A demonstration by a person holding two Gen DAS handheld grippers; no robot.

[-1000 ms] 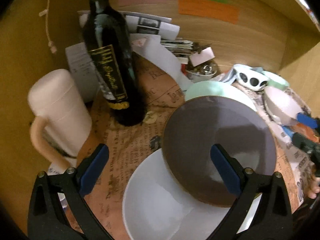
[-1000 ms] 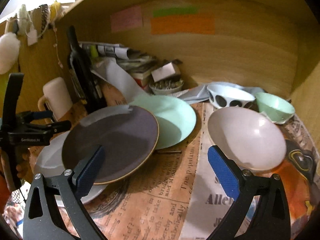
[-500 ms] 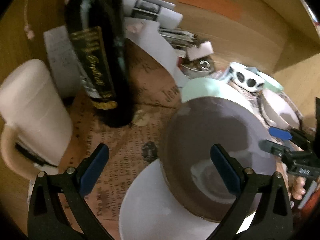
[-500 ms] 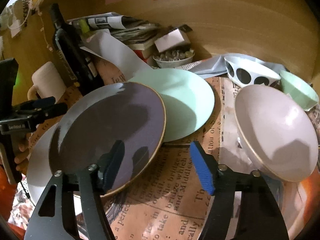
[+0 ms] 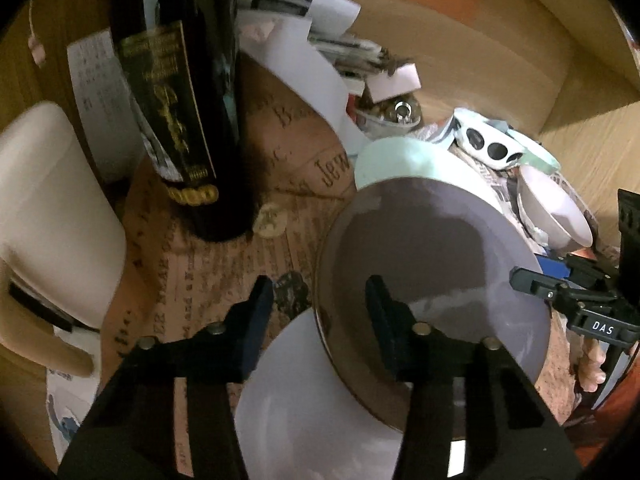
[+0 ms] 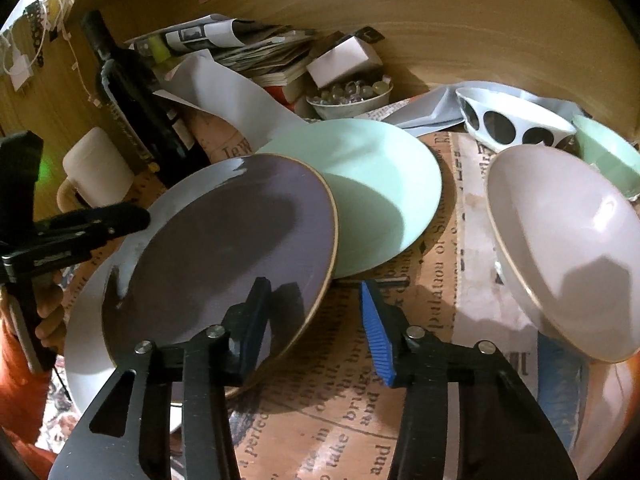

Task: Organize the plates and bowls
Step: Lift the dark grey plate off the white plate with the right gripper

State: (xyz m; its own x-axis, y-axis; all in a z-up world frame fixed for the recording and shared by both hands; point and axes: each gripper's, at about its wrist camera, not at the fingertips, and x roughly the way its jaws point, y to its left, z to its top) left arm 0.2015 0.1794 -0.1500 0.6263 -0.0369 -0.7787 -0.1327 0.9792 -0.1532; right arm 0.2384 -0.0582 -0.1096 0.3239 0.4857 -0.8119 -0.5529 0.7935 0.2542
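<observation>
A dark purple plate (image 6: 224, 248) lies tilted, overlapping a white plate (image 6: 86, 332) below it and a mint green plate (image 6: 376, 184) behind it. It also shows in the left wrist view (image 5: 432, 280), with the white plate (image 5: 304, 404) and mint plate (image 5: 400, 160). My right gripper (image 6: 316, 312) is partly closed, its jaws straddling the purple plate's right rim without gripping. My left gripper (image 5: 320, 312) is partly closed, astride the plate's left rim. A pale pink bowl (image 6: 560, 248), a black-dotted bowl (image 6: 512, 124) and a mint bowl (image 6: 608, 156) sit at right.
A dark wine bottle (image 5: 176, 92) and a cream mug (image 5: 48, 216) stand at left. A small bowl of marbles (image 6: 348, 96), stacked papers (image 6: 256, 48) and a white box (image 6: 344, 60) crowd the back wall. Newspaper (image 6: 328, 412) covers the surface.
Both grippers have narrowed from wide open and moved in on the purple plate's opposite rims. The right gripper came closer and lower; the left drew nearer the bottle.
</observation>
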